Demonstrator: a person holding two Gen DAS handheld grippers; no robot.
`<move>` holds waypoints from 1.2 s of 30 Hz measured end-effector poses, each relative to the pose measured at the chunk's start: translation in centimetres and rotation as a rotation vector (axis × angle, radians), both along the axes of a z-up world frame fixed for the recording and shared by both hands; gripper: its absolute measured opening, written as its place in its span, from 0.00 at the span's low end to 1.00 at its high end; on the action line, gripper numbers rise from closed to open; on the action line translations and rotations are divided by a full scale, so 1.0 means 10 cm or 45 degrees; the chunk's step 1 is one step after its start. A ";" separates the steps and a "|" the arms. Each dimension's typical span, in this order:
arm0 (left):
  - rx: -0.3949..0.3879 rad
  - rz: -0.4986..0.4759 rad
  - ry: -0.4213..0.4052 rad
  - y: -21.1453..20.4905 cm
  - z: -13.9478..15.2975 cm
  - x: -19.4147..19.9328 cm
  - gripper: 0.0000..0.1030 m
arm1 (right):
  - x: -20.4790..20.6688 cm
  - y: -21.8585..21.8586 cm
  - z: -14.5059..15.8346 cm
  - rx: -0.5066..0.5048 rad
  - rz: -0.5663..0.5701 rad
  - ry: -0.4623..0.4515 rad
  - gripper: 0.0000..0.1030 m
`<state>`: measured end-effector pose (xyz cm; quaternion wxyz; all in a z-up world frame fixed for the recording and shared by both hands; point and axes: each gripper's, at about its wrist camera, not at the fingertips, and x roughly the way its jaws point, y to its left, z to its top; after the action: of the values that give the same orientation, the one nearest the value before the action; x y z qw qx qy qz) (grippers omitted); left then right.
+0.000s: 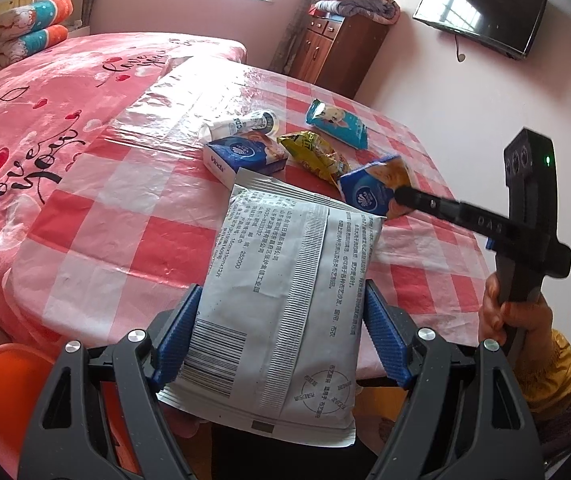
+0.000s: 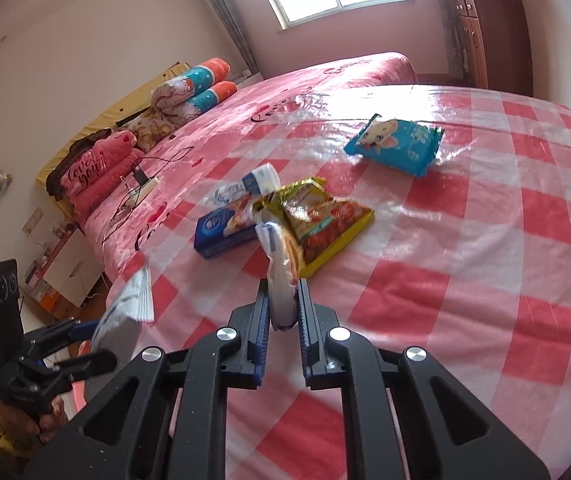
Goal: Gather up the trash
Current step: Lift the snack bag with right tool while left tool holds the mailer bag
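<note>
Right gripper is clamped on a small blue tissue pack lifted just off the checked table, left gripper grips the big silver packet crosswise; remaining: second tissue pack, yellow wrapper, teal wipes, crumpled white wrapper.

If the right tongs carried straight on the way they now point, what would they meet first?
Most likely the yellow snack wrapper, which lies directly ahead of the right tongs, already shut on a blue tissue pack. Depth is uncertain in this fisheye view.
</note>
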<state>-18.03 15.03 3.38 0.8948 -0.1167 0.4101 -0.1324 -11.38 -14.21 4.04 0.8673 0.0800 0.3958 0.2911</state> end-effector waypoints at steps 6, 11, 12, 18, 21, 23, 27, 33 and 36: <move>-0.021 0.016 0.011 0.06 -0.03 -0.10 0.76 | -0.09 -0.03 -0.17 -0.022 0.003 0.100 0.17; -0.025 0.027 0.017 0.09 -0.06 -0.17 0.76 | -0.07 0.00 -0.26 -0.034 -0.017 0.105 0.53; -0.023 0.029 0.015 0.10 -0.06 -0.19 0.76 | -0.05 0.00 -0.26 -0.029 -0.017 0.106 0.53; -0.030 0.057 0.024 0.17 -0.09 -0.25 0.76 | 0.03 -0.03 -0.34 -0.036 -0.042 0.114 0.53; -0.034 0.062 0.031 0.19 -0.11 -0.26 0.76 | 0.00 0.00 -0.33 -0.065 -0.037 0.087 0.39; -0.037 0.065 0.033 0.20 -0.13 -0.28 0.76 | -0.02 0.04 -0.32 -0.092 -0.030 0.074 0.32; -0.047 0.074 0.032 0.24 -0.14 -0.32 0.76 | -0.07 0.10 -0.31 -0.117 -0.024 0.065 0.21; -0.065 0.095 0.021 0.34 -0.15 -0.40 0.76 | -0.12 0.19 -0.26 -0.136 -0.003 0.043 0.13; -0.075 0.111 0.017 0.40 -0.14 -0.45 0.76 | -0.16 0.26 -0.23 -0.147 0.010 0.029 0.11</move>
<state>-22.54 19.01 1.93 0.8932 -0.1616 0.4064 -0.1046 -13.00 -11.63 1.73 0.8648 0.0316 0.4221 0.2701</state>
